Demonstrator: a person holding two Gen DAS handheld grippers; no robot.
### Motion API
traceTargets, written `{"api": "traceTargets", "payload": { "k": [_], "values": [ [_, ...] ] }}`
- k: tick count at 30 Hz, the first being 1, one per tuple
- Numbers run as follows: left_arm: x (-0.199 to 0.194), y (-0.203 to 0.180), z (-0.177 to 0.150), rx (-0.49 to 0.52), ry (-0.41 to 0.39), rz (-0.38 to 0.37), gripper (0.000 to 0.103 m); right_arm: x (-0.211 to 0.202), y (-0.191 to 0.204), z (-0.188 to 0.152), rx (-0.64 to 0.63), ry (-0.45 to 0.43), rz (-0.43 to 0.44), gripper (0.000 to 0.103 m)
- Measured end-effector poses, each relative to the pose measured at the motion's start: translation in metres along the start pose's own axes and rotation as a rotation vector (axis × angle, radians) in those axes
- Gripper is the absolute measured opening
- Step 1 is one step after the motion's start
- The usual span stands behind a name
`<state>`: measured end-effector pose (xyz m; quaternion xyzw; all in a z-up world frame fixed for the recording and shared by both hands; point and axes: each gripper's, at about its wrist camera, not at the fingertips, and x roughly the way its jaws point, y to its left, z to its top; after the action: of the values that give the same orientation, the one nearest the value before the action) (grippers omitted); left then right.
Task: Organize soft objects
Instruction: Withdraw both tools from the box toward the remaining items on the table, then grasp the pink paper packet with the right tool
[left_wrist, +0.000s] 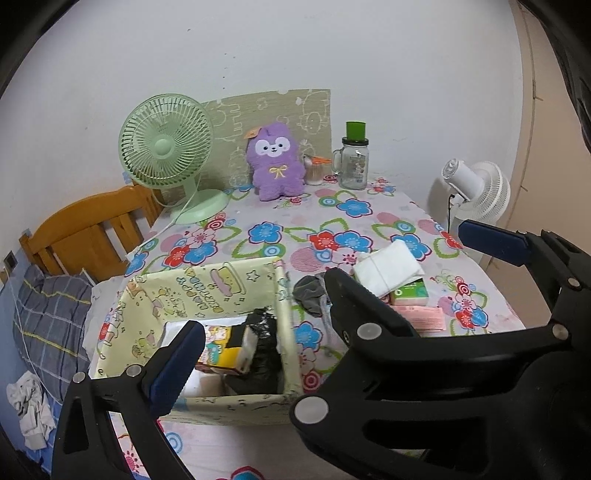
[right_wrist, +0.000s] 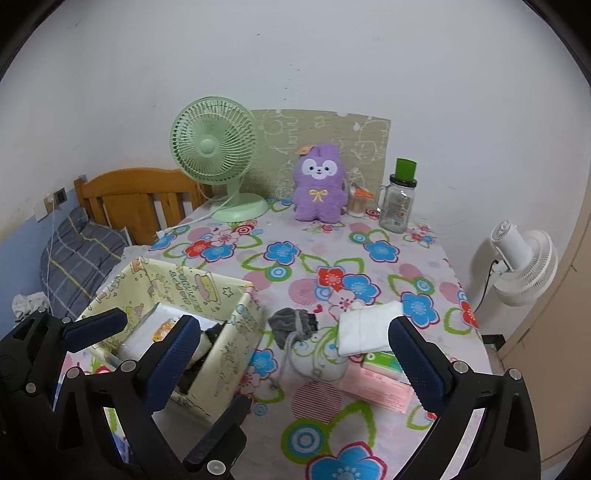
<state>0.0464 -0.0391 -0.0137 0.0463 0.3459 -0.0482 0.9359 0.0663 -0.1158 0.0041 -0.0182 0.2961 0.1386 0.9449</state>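
I hold my left tongs (left_wrist: 266, 310) above the pale yellow cartoon-printed fabric box (left_wrist: 229, 280) at the near left of the desk (left_wrist: 280, 229), which wears a flower-patterned cloth. Their blue-padded arms stand wide apart with nothing between them. My right tongs (right_wrist: 295, 354) are likewise spread to their widest and empty, hovering over the desk just right of the box.

Inside the box lie a crumpled black plastic bag (left_wrist: 264, 350), a white packet (right_wrist: 147, 332) and a small colourful carton (left_wrist: 218, 343). Outside it, near its right wall, a grey drawstring pouch (right_wrist: 295, 325) lies on the cloth. Just beyond that sits a white folded tissue pack (right_wrist: 369, 328), resting on a green tissue packet (right_wrist: 380, 362), with a flat pink packet (right_wrist: 376, 387) beside them.

At the far edge of the desk a purple plush animal (right_wrist: 319, 188) sits upright against a beige board (right_wrist: 325, 129), between a mint-green desk fan (right_wrist: 214, 155) and a glass mug with a green lid (right_wrist: 399, 199).
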Motion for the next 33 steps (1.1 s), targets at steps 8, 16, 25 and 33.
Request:
{"api": "traceTargets", "payload": {
  "k": [8,16,25,33],
  "values": [
    [-0.001,-0.020,0.003,0.012,-0.021,0.007,0.103,-0.007,-0.019,-0.005,0.015,-0.014,-0.017,0.103],
    [0.009,-0.035,0.004,0.004,0.013,-0.026,0.103,-0.007,-0.039,-0.011,0.029,-0.010,-0.025,0.103],
    [0.021,-0.056,0.004,0.021,0.036,-0.039,0.102,-0.001,-0.062,-0.020,0.049,0.001,-0.016,0.103],
    [0.038,-0.069,0.002,0.026,0.064,-0.067,0.102,0.011,-0.080,-0.029,0.063,0.031,-0.016,0.103]
  ]
}}
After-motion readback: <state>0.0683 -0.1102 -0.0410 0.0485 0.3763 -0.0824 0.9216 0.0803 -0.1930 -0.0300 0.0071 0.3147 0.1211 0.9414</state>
